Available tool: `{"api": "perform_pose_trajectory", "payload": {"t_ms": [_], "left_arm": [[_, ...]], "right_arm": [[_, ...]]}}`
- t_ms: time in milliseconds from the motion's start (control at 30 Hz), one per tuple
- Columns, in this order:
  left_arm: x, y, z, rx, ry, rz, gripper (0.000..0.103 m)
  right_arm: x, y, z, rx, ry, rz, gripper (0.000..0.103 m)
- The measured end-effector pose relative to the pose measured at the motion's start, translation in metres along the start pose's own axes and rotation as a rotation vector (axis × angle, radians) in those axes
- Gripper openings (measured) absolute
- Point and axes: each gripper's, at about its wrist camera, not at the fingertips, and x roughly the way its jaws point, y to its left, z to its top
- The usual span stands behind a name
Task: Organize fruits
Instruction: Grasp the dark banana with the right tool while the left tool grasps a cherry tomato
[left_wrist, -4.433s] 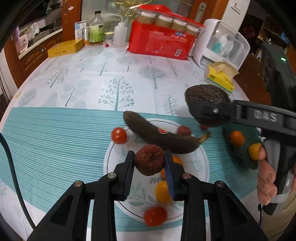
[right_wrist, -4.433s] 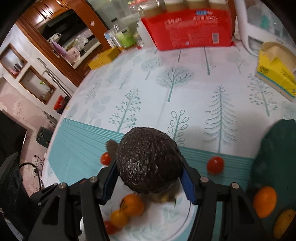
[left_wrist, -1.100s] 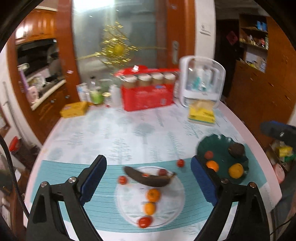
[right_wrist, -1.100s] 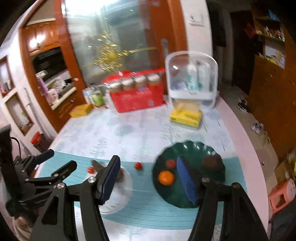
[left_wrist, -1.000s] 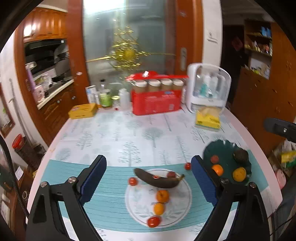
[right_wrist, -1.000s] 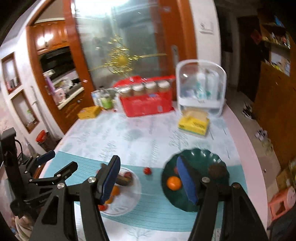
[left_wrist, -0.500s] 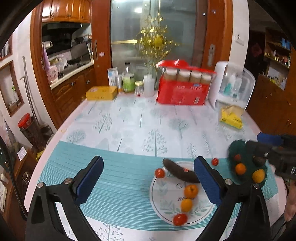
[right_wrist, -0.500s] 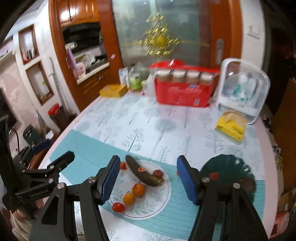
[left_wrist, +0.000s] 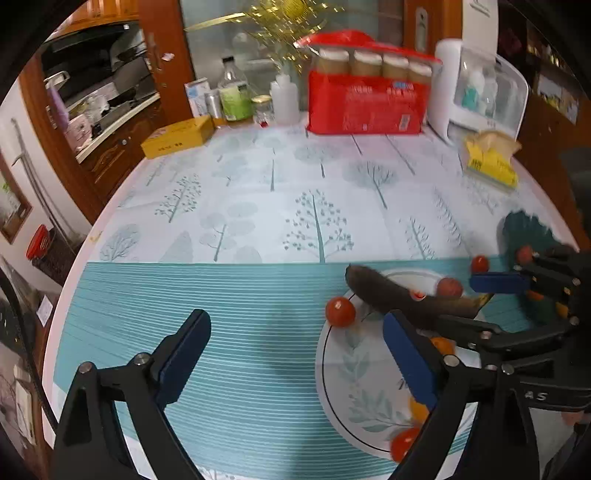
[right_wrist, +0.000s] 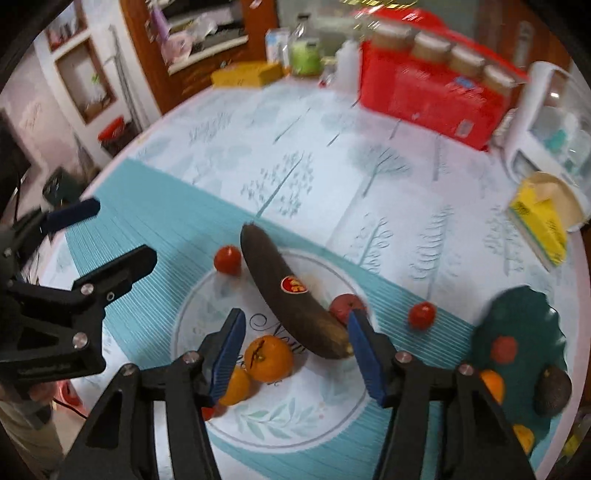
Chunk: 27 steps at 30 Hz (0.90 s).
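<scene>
Round table (left_wrist: 258, 206) under a tree-print cloth, bearing a white plate (right_wrist: 295, 424) and, at its right edge, a dark green plate (right_wrist: 524, 321). Left gripper (left_wrist: 295, 354) — jaws wide but closing, nothing between them — hangs over bare cloth left of the white plate. Right gripper (right_wrist: 295, 347) — jaws closing, pads apart — frames the blackened banana (right_wrist: 288, 291) stem end and an orange (right_wrist: 269, 358) on the white plate. An avocado (right_wrist: 552, 391) lies on the green plate; cherry tomato (right_wrist: 422, 315) rests between the plates.
</scene>
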Motion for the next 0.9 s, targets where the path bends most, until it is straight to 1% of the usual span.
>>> {"api": "perform_pose_trajectory", "payload": {"t_ms": [67,100,133,200,333,400,467,500,633,767,800,833,867,900], "left_arm": [[0.013,0.002,-0.001,0.007,0.033,0.001,0.085],[0.018,0.004,-0.002,0.001,0.051,-0.005,0.079],[0.026,0.007,-0.002,-0.012,0.074,-0.019,0.075],[0.038,0.012,-0.002,-0.032,0.108,-0.051,0.070],[0.050,0.015,-0.002,-0.043,0.128,-0.077,0.068],[0.055,0.015,-0.001,-0.042,0.135,-0.099,0.066],[0.059,0.013,0.000,-0.040,0.144,-0.122,0.064],[0.063,0.011,0.001,-0.038,0.151,-0.134,0.063],[0.074,0.003,0.003,-0.026,0.178,-0.161,0.057],[0.081,-0.007,0.005,-0.012,0.194,-0.189,0.054],[0.083,-0.010,0.006,-0.004,0.195,-0.192,0.052],[0.085,-0.012,0.006,0.000,0.198,-0.193,0.047],[0.086,-0.014,0.006,0.001,0.201,-0.194,0.044],[0.089,-0.016,0.006,0.002,0.208,-0.196,0.038]], "right_arm": [[0.019,0.003,0.002,-0.031,0.029,0.000,0.053],[0.026,0.003,0.003,-0.040,0.040,0.004,0.053],[0.032,0.003,0.004,-0.050,0.047,0.006,0.053],[0.043,0.005,0.006,-0.073,0.057,-0.004,0.053],[0.061,0.006,0.011,-0.108,0.069,0.000,0.050],[0.065,0.007,0.012,-0.127,0.057,0.017,0.047],[0.066,0.007,0.011,-0.127,0.049,0.038,0.040],[0.066,0.005,0.012,-0.114,0.040,0.046,0.038],[0.065,-0.006,0.011,-0.041,0.026,0.067,0.037],[0.055,-0.022,0.011,0.047,0.002,0.124,0.037],[0.050,-0.027,0.011,0.072,-0.013,0.133,0.037],[0.047,-0.029,0.011,0.087,-0.026,0.139,0.037],[0.042,-0.033,0.010,0.109,-0.042,0.148,0.037],[0.040,-0.036,0.010,0.123,-0.049,0.154,0.037]]}}
